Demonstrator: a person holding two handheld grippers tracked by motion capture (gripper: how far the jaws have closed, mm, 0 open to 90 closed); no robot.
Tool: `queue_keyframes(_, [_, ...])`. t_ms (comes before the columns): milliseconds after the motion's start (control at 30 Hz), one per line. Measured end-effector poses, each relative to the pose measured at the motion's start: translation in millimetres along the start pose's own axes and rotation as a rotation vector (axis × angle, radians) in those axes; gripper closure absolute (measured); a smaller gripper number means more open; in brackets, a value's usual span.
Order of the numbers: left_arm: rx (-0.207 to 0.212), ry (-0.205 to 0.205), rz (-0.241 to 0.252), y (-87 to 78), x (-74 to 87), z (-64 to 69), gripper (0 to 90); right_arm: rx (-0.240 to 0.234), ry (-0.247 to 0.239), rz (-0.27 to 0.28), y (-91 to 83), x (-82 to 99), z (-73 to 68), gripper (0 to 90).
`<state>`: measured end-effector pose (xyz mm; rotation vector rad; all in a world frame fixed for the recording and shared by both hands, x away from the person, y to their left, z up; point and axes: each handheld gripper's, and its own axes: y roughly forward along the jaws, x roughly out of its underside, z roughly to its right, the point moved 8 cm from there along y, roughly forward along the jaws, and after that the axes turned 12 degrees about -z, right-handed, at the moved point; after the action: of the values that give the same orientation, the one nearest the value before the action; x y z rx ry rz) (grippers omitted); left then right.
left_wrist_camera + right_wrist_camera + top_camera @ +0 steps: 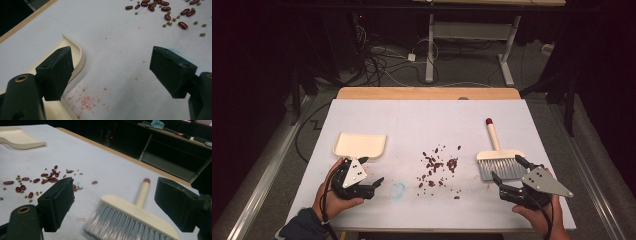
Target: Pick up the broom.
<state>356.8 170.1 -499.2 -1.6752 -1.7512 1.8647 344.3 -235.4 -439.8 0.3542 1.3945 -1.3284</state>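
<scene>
On the white table (422, 120), a loose scatter of red beans (438, 166) lies near the middle, with smaller green beans (174, 19) mixed in that the high view is too coarse to show. To the left sits a cream dustpan (360, 144), and the left gripper (371, 177) is just on its near side, held in the person's left hand (333, 197); its jaws are spread wide with nothing between them, and in the left gripper view one jaw hangs over the dustpan's curved rim (79, 53), hiding part of it, so I cannot tell whether it touches. Faint red specks (86, 101) stain the sheet beside that rim, and a pale blue smudge (398, 189) marks the table near the left gripper. To the right of the beans lies a small brush (498, 159) with grey bristles (120, 225), a cream handle pointing to the far side and a red tip (146, 180). The right gripper (508, 175), in the right hand (539, 215), sits at the near edge of the bristles, jaws likewise wide apart and empty; the right gripper view cuts off the bristles' lower end. Beyond the table, cables (384, 62) trail over a dim floor.
</scene>
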Motion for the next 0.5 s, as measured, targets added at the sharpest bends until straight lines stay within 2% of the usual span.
queue_keyframes(300, [0.004, 0.016, -0.008, 0.3, 0.1, 5.0, 18.4, 0.008, -0.018, -0.031, 4.9, 3.5, 0.1, 19.9])
queue_keyframes(433, [0.004, 0.017, -0.014, 0.4, 2.0, 5.3, 18.4, 0.003, -0.026, -0.039, 6.8, -1.9, 3.7, 21.1])
queue_keyframes(500, [0.001, 0.018, -0.011, -0.4, 0.9, 6.3, 18.4, 0.019, -0.041, -0.024, 6.6, -8.9, 9.1, 21.9])
